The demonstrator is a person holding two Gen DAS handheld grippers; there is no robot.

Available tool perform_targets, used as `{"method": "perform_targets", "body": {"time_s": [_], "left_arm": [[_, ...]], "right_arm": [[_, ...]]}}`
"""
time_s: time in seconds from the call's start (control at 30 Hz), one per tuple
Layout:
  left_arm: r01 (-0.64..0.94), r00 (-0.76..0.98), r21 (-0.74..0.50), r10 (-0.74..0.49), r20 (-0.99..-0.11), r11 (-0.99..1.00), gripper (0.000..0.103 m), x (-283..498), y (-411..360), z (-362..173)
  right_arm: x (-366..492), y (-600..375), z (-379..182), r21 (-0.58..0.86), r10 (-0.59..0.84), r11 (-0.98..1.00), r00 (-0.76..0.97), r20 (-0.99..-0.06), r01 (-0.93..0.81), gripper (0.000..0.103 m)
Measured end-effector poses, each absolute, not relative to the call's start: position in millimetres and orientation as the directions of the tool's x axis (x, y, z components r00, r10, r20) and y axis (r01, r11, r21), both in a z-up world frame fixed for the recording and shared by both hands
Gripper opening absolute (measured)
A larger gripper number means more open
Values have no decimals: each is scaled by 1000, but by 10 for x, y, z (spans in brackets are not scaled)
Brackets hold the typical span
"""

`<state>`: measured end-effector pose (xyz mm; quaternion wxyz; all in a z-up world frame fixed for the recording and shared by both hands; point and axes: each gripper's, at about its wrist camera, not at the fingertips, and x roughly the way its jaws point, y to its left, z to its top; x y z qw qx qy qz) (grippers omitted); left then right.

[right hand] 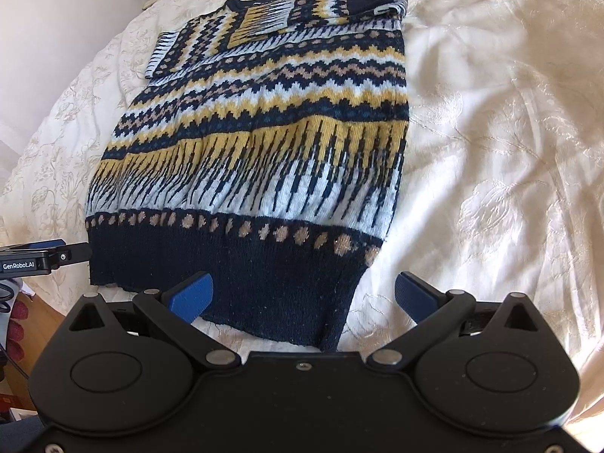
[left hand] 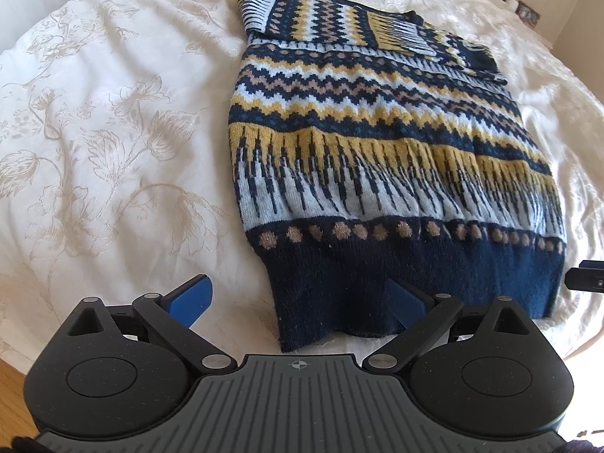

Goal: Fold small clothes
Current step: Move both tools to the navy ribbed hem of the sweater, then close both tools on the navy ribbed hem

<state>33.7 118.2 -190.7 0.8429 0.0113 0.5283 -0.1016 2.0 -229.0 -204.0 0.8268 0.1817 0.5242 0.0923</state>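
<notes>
Both wrist cameras sat low and close at the sweater's hem, facing along the bed; left from its lower-left corner, right from its lower-right, sharing the whole sweater.

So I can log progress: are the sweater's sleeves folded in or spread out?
Folded in: both sleeves lie across the sweater chest; none spread on the bedspread.

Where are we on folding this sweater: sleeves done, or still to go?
Done: both sleeves look folded in across the chest of the patterned sweater, which lies flat on the floral bedspread. In hand: nothing gripped yet; the left gripper and right gripper are open at the navy hem, one near each corner. Left: probably lifting the hem up toward the collar.
</notes>
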Motion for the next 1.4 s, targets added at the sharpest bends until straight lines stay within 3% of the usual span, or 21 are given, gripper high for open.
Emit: {"method": "perform_targets", "body": {"time_s": [0.6,0.97,1.17,1.23,1.33,1.4], "left_arm": [[199,357,-97,-164,-920,975,99,491,1108,-2234],[177,339,-140,-194,-920,974,98,560,1158,-2309],[163,337,-173,-220,-916,971,73,530,1198,-2256],[168,332,-193,-239,-912,967,59,518,1201,-2239],[168,331,-219,-264,-906,961,44,503,1193,-2214],[167,336,-224,-269,-902,960,35,491,1195,-2194]], "right_arm": [[210,-2144,-2437,455,417,890,333,-846,39,103],[220,-2291,-2540,535,476,839,349,-807,94,103],[245,-2326,-2530,555,489,822,342,-802,125,103],[242,-2345,-2507,545,475,826,344,-810,144,97],[244,-2387,-2489,544,466,822,348,-813,170,80],[226,-2456,-2483,560,476,807,354,-805,188,50]]}}
